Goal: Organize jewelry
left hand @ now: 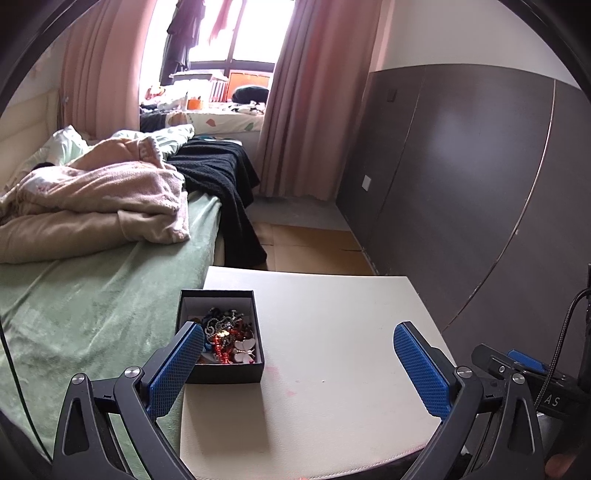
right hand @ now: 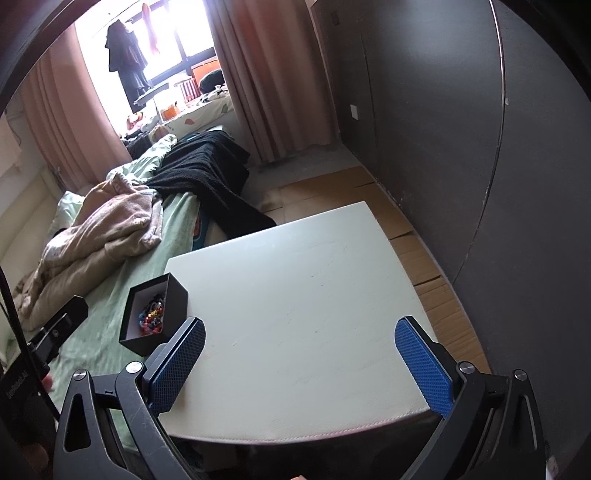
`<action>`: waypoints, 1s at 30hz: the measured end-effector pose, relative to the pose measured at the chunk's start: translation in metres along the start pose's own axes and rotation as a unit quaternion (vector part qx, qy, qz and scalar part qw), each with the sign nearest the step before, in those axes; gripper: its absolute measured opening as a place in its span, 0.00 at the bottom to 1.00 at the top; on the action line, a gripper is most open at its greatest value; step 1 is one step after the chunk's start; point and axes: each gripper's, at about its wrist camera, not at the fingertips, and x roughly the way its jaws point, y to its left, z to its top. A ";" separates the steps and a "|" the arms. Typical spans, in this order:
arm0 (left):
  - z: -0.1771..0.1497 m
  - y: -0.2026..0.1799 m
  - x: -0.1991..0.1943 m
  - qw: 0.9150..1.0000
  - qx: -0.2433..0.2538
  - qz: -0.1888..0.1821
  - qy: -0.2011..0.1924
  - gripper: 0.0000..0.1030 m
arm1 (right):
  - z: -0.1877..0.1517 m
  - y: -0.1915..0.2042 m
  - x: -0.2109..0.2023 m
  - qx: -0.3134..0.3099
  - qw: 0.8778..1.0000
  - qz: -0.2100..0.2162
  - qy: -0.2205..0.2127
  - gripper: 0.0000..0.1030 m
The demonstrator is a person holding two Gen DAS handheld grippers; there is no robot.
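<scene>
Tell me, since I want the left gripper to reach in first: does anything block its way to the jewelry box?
Nothing visible does. The left gripper is open, and the lidless jewelry box sits just ahead by its left finger on the white table.

Daylight pours in from the window (left hand: 236,33) at the upper middle of the left wrist view, blown out to pure white; it glares the same at the upper left of the right wrist view. The room is otherwise soft and dim. The box (left hand: 221,334) throws a faint shadow toward the lower frame on the table (left hand: 332,332). Fisheye bending curves the edges, with black vignette corners.
</scene>
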 end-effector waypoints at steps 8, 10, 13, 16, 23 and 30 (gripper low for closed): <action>0.001 0.000 -0.003 1.000 -0.003 0.007 -0.007 0.99 | -0.001 0.002 -0.002 -0.004 1.000 0.003 0.001 1.00; 0.001 0.001 -0.003 1.000 -0.004 0.006 -0.006 0.99 | -0.002 0.003 -0.002 -0.004 1.000 0.004 0.002 1.00; 0.002 0.001 -0.003 1.000 -0.004 0.006 -0.005 0.99 | -0.002 0.004 -0.003 -0.004 1.000 0.005 0.003 1.00; 0.002 0.002 -0.002 1.000 -0.003 0.006 -0.004 0.99 | -0.002 0.004 -0.002 -0.002 1.000 0.005 0.004 1.00; 0.002 0.001 -0.002 1.000 -0.002 0.005 -0.005 0.99 | -0.002 0.003 -0.002 -0.001 1.000 0.007 0.005 1.00; 0.001 -0.003 0.001 1.000 0.004 0.004 -0.001 0.99 | -0.003 0.005 0.001 -0.006 1.000 0.000 0.010 1.00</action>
